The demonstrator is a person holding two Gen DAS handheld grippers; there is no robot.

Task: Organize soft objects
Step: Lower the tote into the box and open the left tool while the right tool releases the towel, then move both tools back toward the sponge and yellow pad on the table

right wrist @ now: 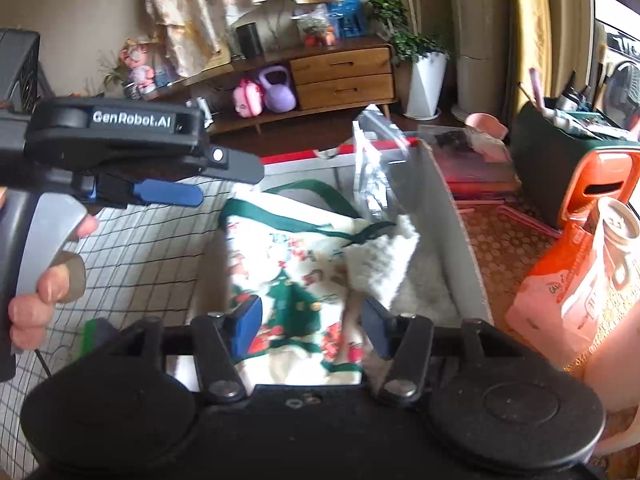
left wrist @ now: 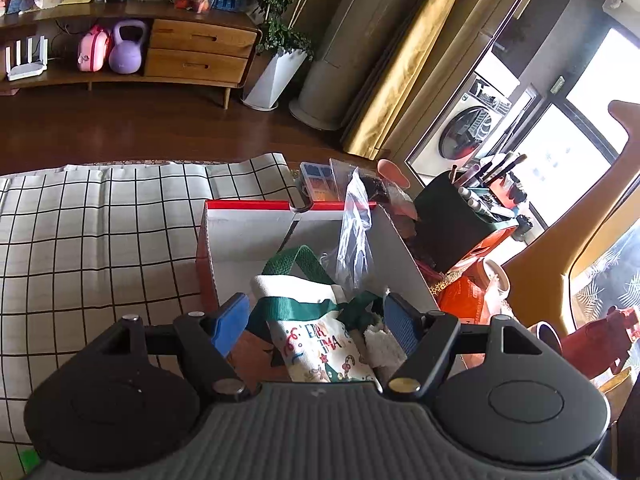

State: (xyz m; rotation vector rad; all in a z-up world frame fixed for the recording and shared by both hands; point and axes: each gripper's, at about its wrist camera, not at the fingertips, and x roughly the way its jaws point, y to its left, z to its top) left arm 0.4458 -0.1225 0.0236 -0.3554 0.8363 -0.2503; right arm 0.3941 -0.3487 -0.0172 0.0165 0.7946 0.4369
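Note:
A white box with a red rim (left wrist: 248,232) (right wrist: 460,240) stands on the checked cloth. In it lie a cream Christmas tote bag with green straps (left wrist: 316,340) (right wrist: 288,276), a fluffy white cloth (left wrist: 384,344) (right wrist: 380,268) and a clear plastic bag (left wrist: 354,240) (right wrist: 372,172). My left gripper (left wrist: 318,322) is open above the tote, holding nothing. It also shows in the right wrist view (right wrist: 192,196), over the box's left edge. My right gripper (right wrist: 310,326) is open just above the tote and holds nothing.
A checked cloth (left wrist: 100,240) covers the surface left of the box. Right of the box stand a dark holder of brushes and pens (left wrist: 452,220), an orange bag (right wrist: 560,292) and a can (right wrist: 618,218). A wooden sideboard (left wrist: 192,52) stands beyond.

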